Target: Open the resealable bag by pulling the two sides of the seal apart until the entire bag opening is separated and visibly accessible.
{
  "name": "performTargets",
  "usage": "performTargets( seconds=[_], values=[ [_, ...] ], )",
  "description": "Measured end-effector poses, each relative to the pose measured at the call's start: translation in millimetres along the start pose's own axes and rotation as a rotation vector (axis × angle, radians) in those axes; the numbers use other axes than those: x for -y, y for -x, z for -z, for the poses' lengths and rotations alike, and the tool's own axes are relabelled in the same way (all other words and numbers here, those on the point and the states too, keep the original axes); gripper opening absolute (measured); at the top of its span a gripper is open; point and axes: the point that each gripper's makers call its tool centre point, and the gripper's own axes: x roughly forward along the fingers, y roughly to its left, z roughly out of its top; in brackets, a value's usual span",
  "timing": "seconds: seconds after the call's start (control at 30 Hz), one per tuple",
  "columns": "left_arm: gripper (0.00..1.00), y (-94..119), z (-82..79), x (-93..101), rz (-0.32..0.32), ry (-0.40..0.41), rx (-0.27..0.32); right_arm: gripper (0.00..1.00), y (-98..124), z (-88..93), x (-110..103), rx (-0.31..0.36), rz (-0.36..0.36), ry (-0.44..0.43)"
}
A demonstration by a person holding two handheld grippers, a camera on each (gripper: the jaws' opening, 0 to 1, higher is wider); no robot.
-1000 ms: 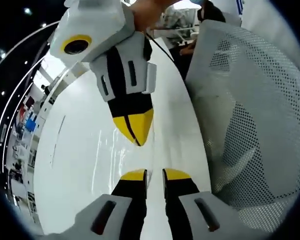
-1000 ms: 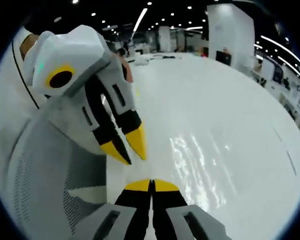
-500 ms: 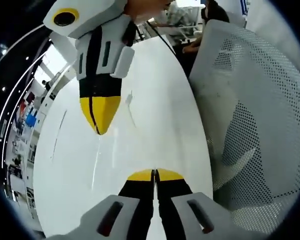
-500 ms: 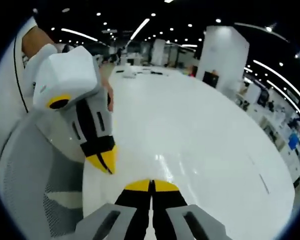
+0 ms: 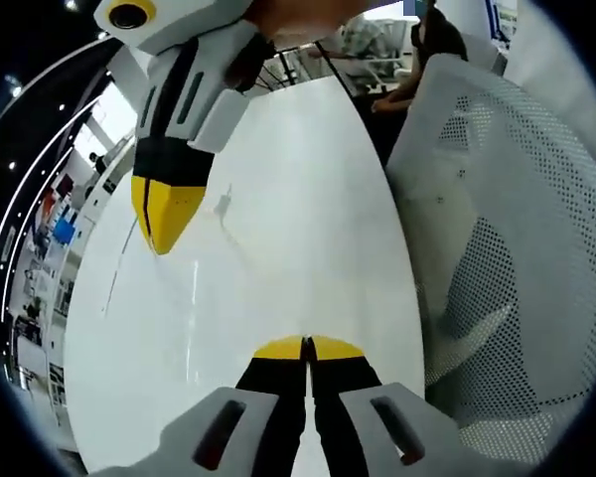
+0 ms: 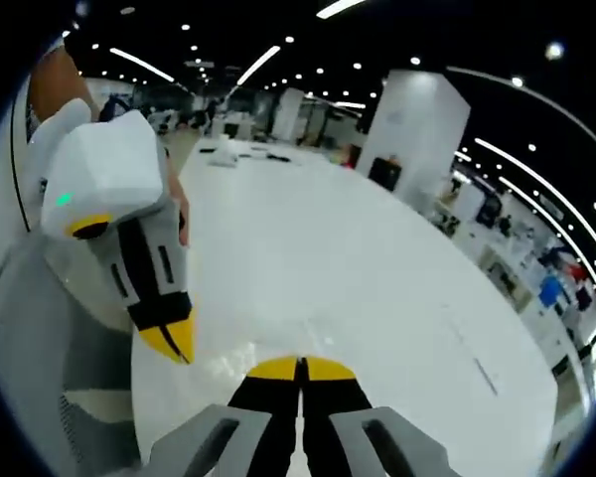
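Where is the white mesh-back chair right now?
The white mesh-back chair stands along the right side of the left gripper view, beside the glossy white table, right of the left gripper.

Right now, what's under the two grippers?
A white table lies under the shut left gripper and the shut right gripper. A clear film seems pinched between them, too faint to confirm. A mesh chair stands beside it.

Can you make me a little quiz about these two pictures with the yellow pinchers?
1. True or false: the left gripper has its yellow tips pressed together.
2. What colour is the table?
A. white
B. brown
C. green
3. What has lots of little holes, beside the table in the left gripper view?

Key:
1. True
2. A
3. The mesh chair
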Motion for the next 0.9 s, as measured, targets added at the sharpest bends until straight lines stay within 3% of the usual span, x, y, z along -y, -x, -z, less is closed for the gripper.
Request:
performTargets(
  seconds=[0.27, 0.37, 0.63, 0.9],
  values=[
    [0.00, 0, 1.7, -1.7, -0.014, -0.001, -0.009, 0.00, -1, 0.4, 0, -0.002, -0.004, -0.005],
    [0.00, -1, 5.0, -5.5, -0.048, -0.046, -0.020, 0.00, -2, -0.3, -3, 0.004, -0.022, -0.030],
    [0.00, 2, 9.6, -19.6, -0.108, -0.074, -0.033, 0.00, -7, 5.5, -11, -0.014, -0.035, -0.041],
    [0.02, 4, 10.0, -23.5, -0.124, -0.030, -0.014, 0.00, -9, 13.7, -15, -0.038, -0.051, 0.006]
  ],
)
